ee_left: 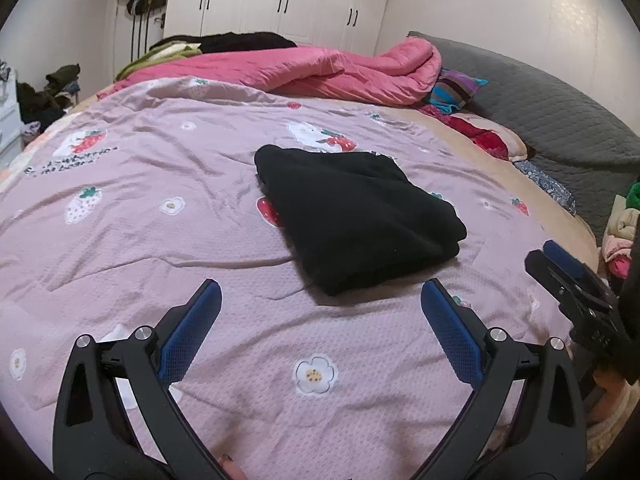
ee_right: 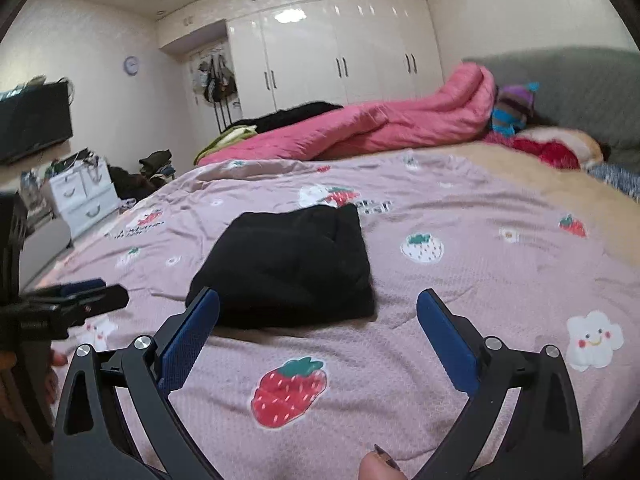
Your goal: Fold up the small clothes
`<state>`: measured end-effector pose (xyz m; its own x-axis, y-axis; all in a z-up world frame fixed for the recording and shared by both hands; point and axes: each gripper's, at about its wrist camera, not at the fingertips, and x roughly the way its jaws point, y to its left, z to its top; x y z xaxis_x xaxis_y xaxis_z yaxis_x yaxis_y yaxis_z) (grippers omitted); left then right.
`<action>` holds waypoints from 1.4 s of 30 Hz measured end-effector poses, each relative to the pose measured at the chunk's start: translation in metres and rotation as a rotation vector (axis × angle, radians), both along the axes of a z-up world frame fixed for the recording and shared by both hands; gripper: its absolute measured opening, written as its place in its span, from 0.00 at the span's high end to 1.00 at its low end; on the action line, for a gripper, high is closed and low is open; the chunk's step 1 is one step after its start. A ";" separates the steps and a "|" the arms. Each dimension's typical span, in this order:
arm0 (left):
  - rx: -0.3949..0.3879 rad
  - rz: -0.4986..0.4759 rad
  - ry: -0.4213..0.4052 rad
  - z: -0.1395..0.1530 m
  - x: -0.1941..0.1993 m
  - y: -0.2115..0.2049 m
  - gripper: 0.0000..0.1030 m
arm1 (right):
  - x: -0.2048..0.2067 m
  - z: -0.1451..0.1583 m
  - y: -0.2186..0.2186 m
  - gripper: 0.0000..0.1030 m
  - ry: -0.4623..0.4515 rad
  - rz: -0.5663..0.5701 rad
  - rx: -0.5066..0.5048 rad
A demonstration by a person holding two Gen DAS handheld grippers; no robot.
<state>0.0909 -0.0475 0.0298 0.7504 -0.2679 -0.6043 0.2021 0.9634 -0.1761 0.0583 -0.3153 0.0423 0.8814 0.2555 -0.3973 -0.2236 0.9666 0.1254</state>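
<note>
The folded black fleece garment (ee_left: 356, 216) shows only a dark mass; its layers, seams and kind cannot be told. In the right wrist view the left tongs' near blue finger (ee_right: 192, 332) covers the garment's near left corner. The right black-and-blue tongs (ee_left: 560, 264) are cut off by the left wrist view's right edge. The rolled pink quilt (ee_right: 400, 124) and striped knit item (ee_right: 514, 108) are blurred. The printed lettering on the mauve strawberry-print bedspread (ee_left: 68, 164) is unreadable.

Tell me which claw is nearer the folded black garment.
Right, narrowly. The right claw hangs open at the black garment's near edge, one finger overlapping it; the left claw hangs open just short of its corner.
</note>
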 end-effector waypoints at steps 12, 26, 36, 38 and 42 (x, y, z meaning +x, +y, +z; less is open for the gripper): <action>-0.005 -0.015 -0.017 -0.008 -0.031 0.005 0.09 | -0.027 -0.014 0.004 0.04 -0.015 -0.016 0.013; -0.026 0.030 0.039 -0.034 -0.017 0.013 0.09 | -0.002 -0.045 0.020 0.04 0.126 -0.085 -0.102; -0.013 0.036 0.055 -0.038 -0.013 0.009 0.09 | 0.002 -0.046 0.015 0.04 0.137 -0.113 -0.085; -0.012 0.036 0.053 -0.038 -0.013 0.008 0.09 | 0.003 -0.046 0.012 0.04 0.140 -0.121 -0.074; -0.011 0.035 0.052 -0.038 -0.014 0.008 0.09 | 0.003 -0.047 0.010 0.04 0.145 -0.122 -0.066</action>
<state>0.0772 -0.0392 -0.0079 0.7271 -0.2489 -0.6399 0.1586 0.9677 -0.1961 0.0617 -0.3052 -0.0048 0.8365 0.1192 -0.5349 -0.0881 0.9926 0.0834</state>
